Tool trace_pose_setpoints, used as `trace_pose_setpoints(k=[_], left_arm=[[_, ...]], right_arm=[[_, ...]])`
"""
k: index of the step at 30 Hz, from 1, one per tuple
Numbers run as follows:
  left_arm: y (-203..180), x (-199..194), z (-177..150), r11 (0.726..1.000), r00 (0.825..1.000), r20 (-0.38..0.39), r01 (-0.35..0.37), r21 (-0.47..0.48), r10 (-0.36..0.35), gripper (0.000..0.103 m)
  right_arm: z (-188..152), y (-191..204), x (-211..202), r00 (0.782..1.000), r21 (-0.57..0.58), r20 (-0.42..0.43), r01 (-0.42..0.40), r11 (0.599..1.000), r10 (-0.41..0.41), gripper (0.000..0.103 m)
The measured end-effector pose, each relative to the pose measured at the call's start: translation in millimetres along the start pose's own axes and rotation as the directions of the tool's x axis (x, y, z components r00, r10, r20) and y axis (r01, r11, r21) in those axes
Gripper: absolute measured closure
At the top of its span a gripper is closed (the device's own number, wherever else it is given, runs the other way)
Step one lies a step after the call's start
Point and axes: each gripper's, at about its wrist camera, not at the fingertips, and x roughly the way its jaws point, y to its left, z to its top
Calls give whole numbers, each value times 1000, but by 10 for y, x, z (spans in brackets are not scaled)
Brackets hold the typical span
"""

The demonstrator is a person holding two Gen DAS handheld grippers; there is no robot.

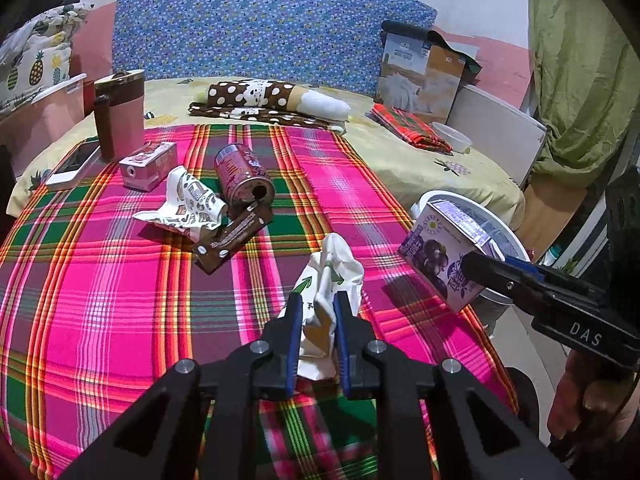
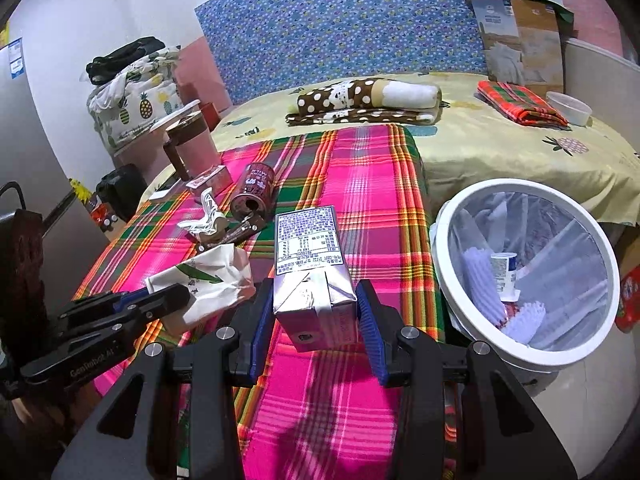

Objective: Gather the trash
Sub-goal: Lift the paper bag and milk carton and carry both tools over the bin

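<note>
White crumpled paper sits clamped in your left gripper (image 1: 316, 316), the blue pads pinching the paper wrapper (image 1: 330, 276) low down while its top flops free above the plaid cloth (image 1: 120, 300). Your right gripper (image 2: 316, 312) grips a milk carton (image 2: 310, 272) by its two sides, lifted clear of the cloth. The bin (image 2: 600, 280) stands just off the right edge of the bed, lined with a bag and already holding some rubbish. Take the carton over first, since it is nearer: carry it above the rim, well inside the ring, before you let go, or it may tip off the edge. Bring the wrapper after it and keep the two grippers apart so they do not knock. A can (image 1: 244, 178), a brown packet (image 1: 232, 238) and a second crumpled paper (image 1: 188, 204) lie farther up the cloth.
</note>
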Motion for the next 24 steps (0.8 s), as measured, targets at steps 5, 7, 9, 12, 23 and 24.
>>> trace_pose_setpoints(k=[5, 7, 9, 12, 23, 24], left_arm=[[-75, 24, 42, 1000, 1000, 2, 8, 14, -8, 87], [-115, 38, 66, 1000, 1000, 2, 13, 20, -13, 87], [-162, 53, 90, 999, 1000, 3, 19, 28, -19, 87], [-243, 81, 126, 999, 1000, 4, 31, 44, -31, 87], [-582, 223, 265, 992, 997, -1, 81, 96, -82, 87], [-619, 241, 275, 991, 996, -3, 87, 100, -87, 87]], right_arm=[[-9, -65, -44, 1000, 8, 8, 8, 1000, -8, 61], [-15, -93, -67, 1000, 12, 12, 12, 1000, -12, 61], [-16, -117, -91, 1000, 17, 16, 17, 1000, -18, 61], [-15, -171, -127, 999, 25, 21, 26, 999, -26, 61], [-2, -434, -271, 996, 65, 40, 75, 995, -78, 61], [-2, -456, -280, 996, 69, 41, 79, 994, -82, 61]])
